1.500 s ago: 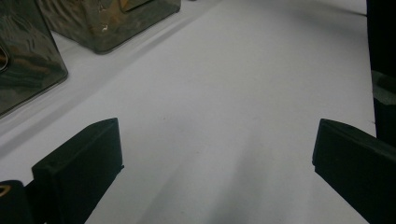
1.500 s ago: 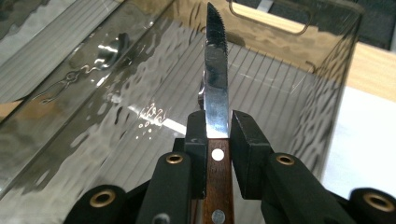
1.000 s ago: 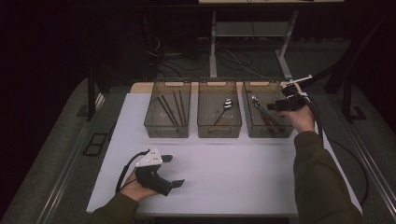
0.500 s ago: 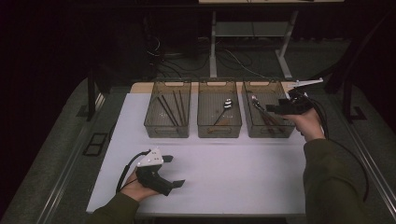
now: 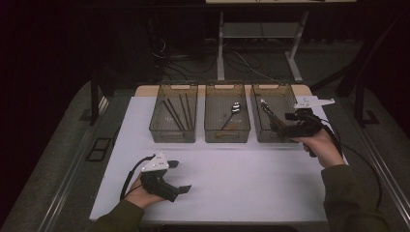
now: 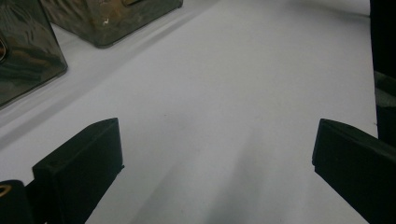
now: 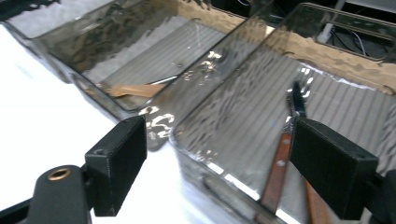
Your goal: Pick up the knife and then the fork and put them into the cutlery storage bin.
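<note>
Now: right hand-held gripper wide open, empty, at near rim of right bin. Knife lies inside, just ahead, long axis near-to-far. Left hand-held gripper open, idle, far off on surface.

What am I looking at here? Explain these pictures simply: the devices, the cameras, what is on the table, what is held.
A person holds a hand-held claw in each hand. The top picture looks down on the white table. The other two come from cameras riding on each claw.

Three clear plastic bins stand in a row: the left bin holds dark thin sticks, the middle bin a wooden-handled utensil, the right bin brown-handled knives.

The left claw rests low and open, empty. The right claw, open, empty, is at the right bin.
</note>
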### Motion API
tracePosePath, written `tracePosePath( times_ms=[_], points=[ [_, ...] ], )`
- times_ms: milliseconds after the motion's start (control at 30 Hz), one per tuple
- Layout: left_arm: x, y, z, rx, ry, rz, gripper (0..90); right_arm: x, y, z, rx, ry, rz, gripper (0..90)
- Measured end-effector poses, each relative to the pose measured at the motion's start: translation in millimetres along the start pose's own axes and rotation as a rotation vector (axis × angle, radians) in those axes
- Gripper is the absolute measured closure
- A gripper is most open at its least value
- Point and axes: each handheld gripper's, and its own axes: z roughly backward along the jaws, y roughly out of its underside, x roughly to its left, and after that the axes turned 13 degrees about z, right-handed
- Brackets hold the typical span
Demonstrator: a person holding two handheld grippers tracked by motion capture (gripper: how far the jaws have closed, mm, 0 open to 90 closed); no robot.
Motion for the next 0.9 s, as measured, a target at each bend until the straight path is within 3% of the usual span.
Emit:
tracePosePath(
  times_ms=[233, 400, 900],
  points=[
    [0.2, 1.3, 2.0, -0.005, 0.001, 0.009, 0.9, 20.5, 12.7, 6.9, -0.058, -0.009, -0.005, 16.4],
    [0.4, 1.3, 2.1, -0.004, 0.003, 0.01, 0.9, 41.1, 25.9, 9.9, -0.078, -0.048, 0.008, 15.6],
    [-1.0, 2.1, 4.3, -0.012, -0.004, 0.008, 0.8, 87.5, 73.6, 14.2, -0.056, -0.112, 0.065, 15.6]
  ],
)
